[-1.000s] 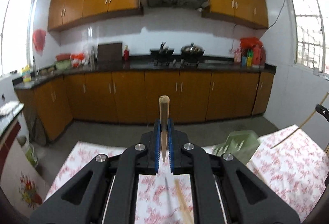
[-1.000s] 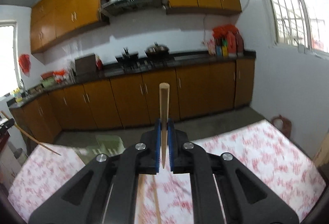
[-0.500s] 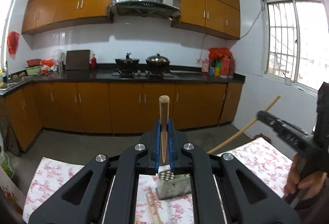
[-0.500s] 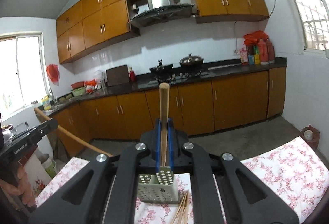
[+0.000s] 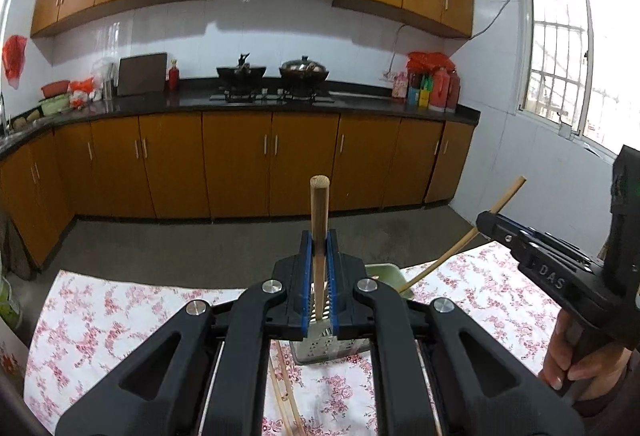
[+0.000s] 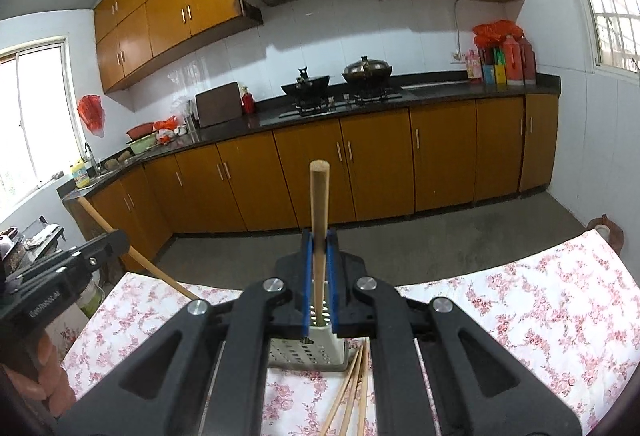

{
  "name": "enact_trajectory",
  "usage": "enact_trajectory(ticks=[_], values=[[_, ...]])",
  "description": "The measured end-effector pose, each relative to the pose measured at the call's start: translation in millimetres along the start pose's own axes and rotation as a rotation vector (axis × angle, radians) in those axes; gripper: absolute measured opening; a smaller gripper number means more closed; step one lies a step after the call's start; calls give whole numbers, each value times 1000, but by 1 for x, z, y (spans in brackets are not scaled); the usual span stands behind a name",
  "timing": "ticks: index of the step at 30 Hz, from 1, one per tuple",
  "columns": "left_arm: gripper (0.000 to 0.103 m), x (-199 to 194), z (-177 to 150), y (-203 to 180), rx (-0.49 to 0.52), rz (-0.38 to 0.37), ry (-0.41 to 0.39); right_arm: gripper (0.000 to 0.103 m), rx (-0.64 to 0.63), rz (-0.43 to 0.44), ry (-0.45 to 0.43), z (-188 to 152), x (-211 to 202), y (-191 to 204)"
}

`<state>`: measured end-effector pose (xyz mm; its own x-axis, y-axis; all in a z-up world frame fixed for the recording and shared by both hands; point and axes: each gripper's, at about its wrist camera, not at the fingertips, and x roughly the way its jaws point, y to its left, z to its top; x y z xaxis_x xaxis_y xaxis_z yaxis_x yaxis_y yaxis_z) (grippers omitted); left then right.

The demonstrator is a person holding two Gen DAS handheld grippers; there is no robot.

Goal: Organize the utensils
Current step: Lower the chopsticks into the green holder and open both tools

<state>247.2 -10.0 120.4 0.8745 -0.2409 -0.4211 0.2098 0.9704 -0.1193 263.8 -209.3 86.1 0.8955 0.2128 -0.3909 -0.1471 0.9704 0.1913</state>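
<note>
My left gripper [image 5: 319, 248] is shut on a wooden chopstick [image 5: 319, 211] that stands up between its blue pads. My right gripper [image 6: 319, 248] is shut on another wooden chopstick [image 6: 319, 203], also upright. Both hover above a perforated utensil holder [image 5: 328, 346], which also shows in the right wrist view [image 6: 308, 350], standing on the floral tablecloth. Loose chopsticks [image 6: 352, 392] lie on the cloth in front of the holder and also show in the left wrist view [image 5: 284, 392]. The right gripper [image 5: 500, 226] shows at the right of the left wrist view, and the left gripper [image 6: 112, 242] at the left of the right wrist view.
The table with the pink floral cloth [image 5: 112, 316] has its far edge just beyond the holder. A green chair back [image 5: 384, 270] stands behind the table. Kitchen cabinets and a counter with pots [image 5: 304, 69] line the far wall.
Both grippers have swung from facing outwards to meet over the utensil holder and have moved closer to it. Each still holds its chopstick.
</note>
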Motion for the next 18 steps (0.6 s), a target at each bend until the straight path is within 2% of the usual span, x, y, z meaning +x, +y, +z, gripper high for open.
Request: enact_trajectory(ticks=[5, 10, 11, 13, 14, 18], values=[[8, 10, -5, -1, -17, 13, 21, 10, 9, 3, 9, -7, -1, 3], [9, 2, -8, 0, -20, 36, 25, 23, 0, -3, -13, -10, -20, 0], [13, -3, -8, 2, -21, 41, 21, 27, 4, -6, -16, -10, -24, -2], [35, -11, -7, 5, -31, 47, 8, 30, 17, -15, -25, -15, -35, -9], [39, -16, -6, 8, -37, 51, -3, 31, 22, -21, -28, -17, -41, -12], [41, -41, -9, 19, -52, 71, -29, 31, 22, -59, -22, -32, -60, -26]])
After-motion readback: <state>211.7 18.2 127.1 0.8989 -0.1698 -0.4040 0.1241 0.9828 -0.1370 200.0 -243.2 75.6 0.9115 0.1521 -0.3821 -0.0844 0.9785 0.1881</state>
